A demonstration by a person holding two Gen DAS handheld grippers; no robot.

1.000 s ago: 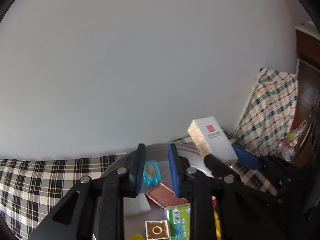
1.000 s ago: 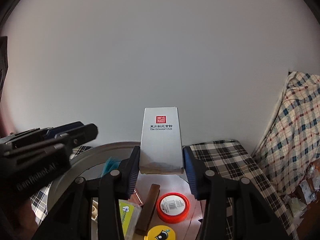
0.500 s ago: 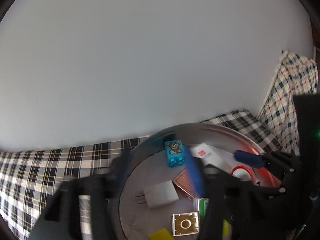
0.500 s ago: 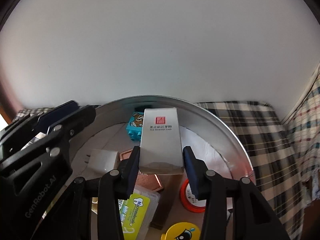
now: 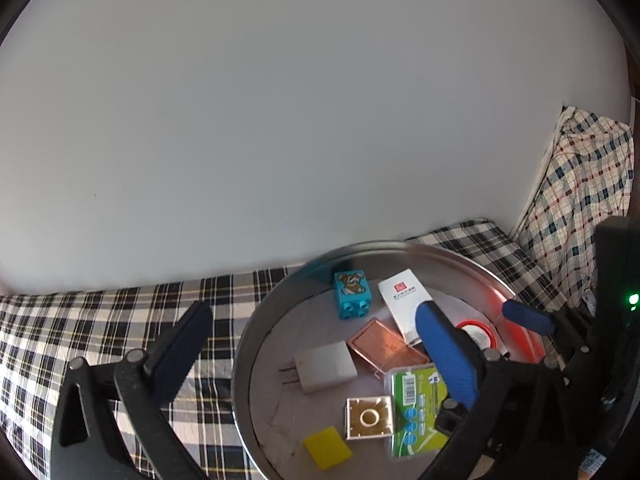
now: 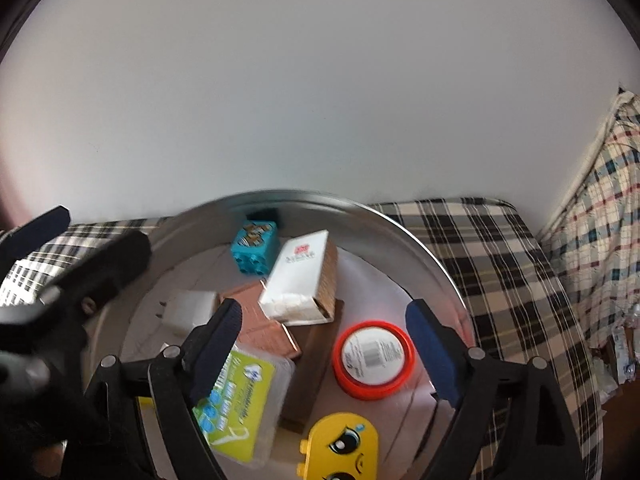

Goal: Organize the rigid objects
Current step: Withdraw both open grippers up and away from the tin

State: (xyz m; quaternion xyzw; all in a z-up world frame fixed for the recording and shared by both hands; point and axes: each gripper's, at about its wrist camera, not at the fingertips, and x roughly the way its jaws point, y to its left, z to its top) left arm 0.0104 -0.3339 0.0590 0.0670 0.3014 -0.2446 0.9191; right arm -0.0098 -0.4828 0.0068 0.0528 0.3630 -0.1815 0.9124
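A round metal tray [image 5: 248, 344] [image 6: 400, 232] sits on a checked cloth. A teal toy brick [image 5: 352, 294] [image 6: 256, 250] lies at the tray's far side. A white box with a red seal [image 5: 400, 304] [image 6: 300, 276] lies beside it, tilted on a copper plate [image 5: 384, 348]. My left gripper [image 5: 314, 344] hovers over the tray's left rim. Its jaws are opening wide and grip nothing. My right gripper [image 6: 324, 340] hangs just short of the white box, its jaws opening, pads off the box.
The tray also holds a white charger plug [image 5: 324, 366], a green-labelled clear case [image 5: 416, 404], a gold square box [image 5: 368, 418], a yellow tile [image 5: 328, 446], a red-rimmed lid [image 6: 372, 354] and a yellow cartoon-face piece [image 6: 344, 444]. A white wall stands behind, with plaid fabric [image 6: 600, 208] at right.
Both grippers tipped down toward the tray and spread their jaws. The teal brick left the left jaws, and the white box left the right jaws. Both now lie in the tray.
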